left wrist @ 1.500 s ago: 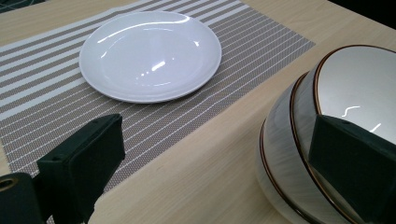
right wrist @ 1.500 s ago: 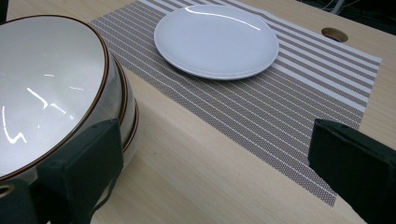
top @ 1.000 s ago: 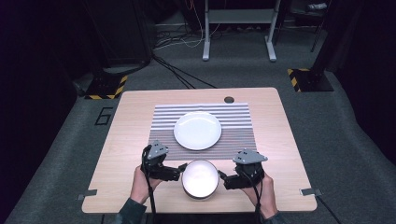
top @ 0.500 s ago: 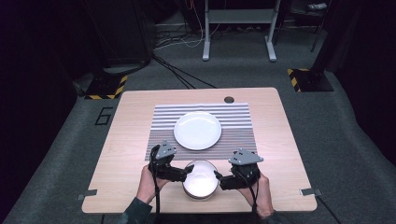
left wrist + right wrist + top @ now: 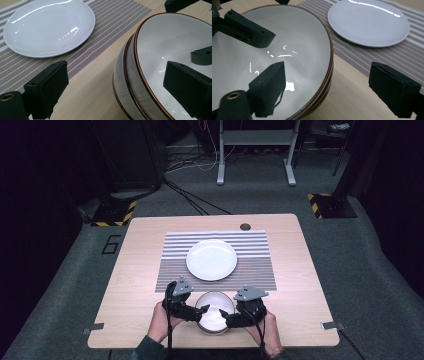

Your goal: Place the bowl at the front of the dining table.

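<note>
1. Stack of white glazed bowls with brown rims (image 5: 214, 312) set on the light wooden table (image 5: 135, 270) at its near edge, just clear of the grey-and-white striped woven placemat (image 5: 250, 247).
2. Round white ceramic plate (image 5: 211, 259) resting at the middle of the placemat, well apart from the bowls.
3. Left gripper (image 5: 120, 87) spread wide, straddling the stack's rim: one jaw inside the top bowl, one outside.
4. Right gripper (image 5: 332, 87) likewise spread across the opposite rim, not pinching.
5. Bowls positioned between both hands.
</note>
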Tool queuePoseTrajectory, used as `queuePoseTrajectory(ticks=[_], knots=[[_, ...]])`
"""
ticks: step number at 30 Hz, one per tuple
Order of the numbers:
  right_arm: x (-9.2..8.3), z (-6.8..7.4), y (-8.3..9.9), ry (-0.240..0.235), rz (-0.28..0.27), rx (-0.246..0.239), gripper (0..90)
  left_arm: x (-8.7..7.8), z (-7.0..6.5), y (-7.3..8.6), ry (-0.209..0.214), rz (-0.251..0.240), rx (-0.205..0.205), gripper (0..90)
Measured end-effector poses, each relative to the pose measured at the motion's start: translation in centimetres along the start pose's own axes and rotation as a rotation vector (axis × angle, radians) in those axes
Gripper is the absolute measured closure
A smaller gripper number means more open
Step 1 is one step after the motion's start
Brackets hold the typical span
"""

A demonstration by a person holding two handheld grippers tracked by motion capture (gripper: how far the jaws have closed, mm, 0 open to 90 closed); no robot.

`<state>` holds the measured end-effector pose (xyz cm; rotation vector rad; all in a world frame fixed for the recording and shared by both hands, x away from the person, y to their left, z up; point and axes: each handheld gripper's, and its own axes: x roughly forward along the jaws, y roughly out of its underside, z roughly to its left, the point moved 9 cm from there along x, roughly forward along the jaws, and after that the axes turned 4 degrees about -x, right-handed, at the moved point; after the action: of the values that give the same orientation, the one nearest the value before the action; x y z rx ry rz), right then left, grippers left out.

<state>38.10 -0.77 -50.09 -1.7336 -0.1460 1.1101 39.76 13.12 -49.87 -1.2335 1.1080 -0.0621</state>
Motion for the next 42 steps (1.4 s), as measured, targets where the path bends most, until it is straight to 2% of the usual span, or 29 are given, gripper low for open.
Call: queuePoseTrajectory(ticks=[2, 4, 5, 6, 7, 8, 11, 16, 18, 19, 20, 21, 22, 24, 26, 27, 28, 29, 30, 34, 35, 36, 42], knots=[[0.6, 0.3, 0.5, -0.018, 0.017, 0.017, 13.9, 0.2, 0.0, 0.4, 0.002, 0.005, -0.008, 6.4], [1.1, 0.4, 1.0, -0.008, 0.040, 0.029, 16.3, 0.4, -0.2, 0.9, 0.006, 0.013, -0.010, 7.0], [1.1, 0.4, 1.0, -0.008, 0.040, 0.029, 16.3, 0.4, -0.2, 0.9, 0.006, 0.013, -0.010, 7.3], [1.2, 0.6, 1.0, -0.027, 0.027, 0.043, 24.8, 0.5, -0.4, 1.1, 0.013, 0.013, -0.009, 7.6], [1.2, 0.6, 1.0, -0.027, 0.027, 0.043, 24.8, 0.5, -0.4, 1.1, 0.013, 0.013, -0.009, 8.2], [1.2, 0.7, 0.8, -0.012, 0.019, 0.040, 29.0, 0.5, -0.4, 1.2, 0.005, 0.018, -0.009, 8.5], [1.4, 0.9, 0.8, -0.014, 0.026, 0.041, 31.3, 0.7, -0.5, 1.2, 0.007, 0.018, -0.014, 10.5], [1.7, 1.0, 1.1, -0.027, 0.028, 0.043, 35.1, 1.1, -0.9, 1.8, 0.014, 0.035, 0.002, 13.2], [1.8, 1.1, 1.3, -0.023, 0.036, 0.037, 37.9, 1.3, -1.1, 2.0, -0.002, 0.038, 0.015, 16.0], [1.8, 1.1, 1.4, -0.022, 0.035, 0.042, 37.7, 1.3, -1.2, 2.0, 0.005, 0.032, 0.015, 18.6], [1.9, 1.4, 1.5, -0.052, 0.031, 0.059, 40.0, 1.3, -1.3, 2.0, 0.006, 0.025, 0.015, 26.8], [1.9, 1.4, 1.5, -0.052, 0.031, 0.059, 40.0, 1.3, -1.4, 2.0, 0.003, 0.022, 0.020, 26.8], [1.9, 1.6, 1.5, -0.044, 0.032, 0.049, 40.9, 1.4, -1.5, 2.0, 0.000, 0.025, 0.030, 33.3], [1.9, 1.6, 1.5, -0.039, 0.035, 0.044, 41.4, 1.5, -1.7, 2.0, 0.000, 0.021, 0.035, 35.5], [1.8, 1.5, 1.4, -0.024, 0.039, 0.042, 44.2, 1.5, -1.8, 2.0, 0.000, 0.028, 0.045, 44.7], [1.8, 1.5, 1.4, -0.024, 0.039, 0.042, 44.2, 1.4, -1.8, 2.0, 0.001, 0.028, 0.045, 44.7], [1.7, 1.5, 1.3, -0.007, 0.042, 0.047, 48.4, 1.4, -1.8, 2.0, -0.001, 0.024, 0.020, 46.1], [1.7, 1.5, 1.3, -0.007, 0.042, 0.047, 48.4, 1.4, -1.8, 2.0, -0.001, 0.024, 0.020, 47.0], [1.6, 1.3, 1.1, 0.014, 0.041, 0.050, 53.6, 1.4, -1.8, 1.9, -0.010, 0.030, 0.008, 47.4], [1.5, 1.1, 0.8, 0.039, 0.053, 0.045, 58.5, 1.2, -1.7, 1.8, -0.014, 0.049, 0.000, 50.8], [1.5, 1.1, 0.8, 0.039, 0.053, 0.045, 58.5, 1.2, -1.7, 1.7, -0.021, 0.046, -0.001, 50.8], [1.4, 1.0, 0.7, 0.047, 0.058, 0.039, 60.8, 1.0, -1.7, 1.5, -0.038, 0.040, 0.016, 53.2], [1.1, 0.8, 0.4, 0.085, 0.043, 0.026, 67.9, 0.7, -1.7, 1.2, -0.076, 0.026, 0.031, 57.7]])
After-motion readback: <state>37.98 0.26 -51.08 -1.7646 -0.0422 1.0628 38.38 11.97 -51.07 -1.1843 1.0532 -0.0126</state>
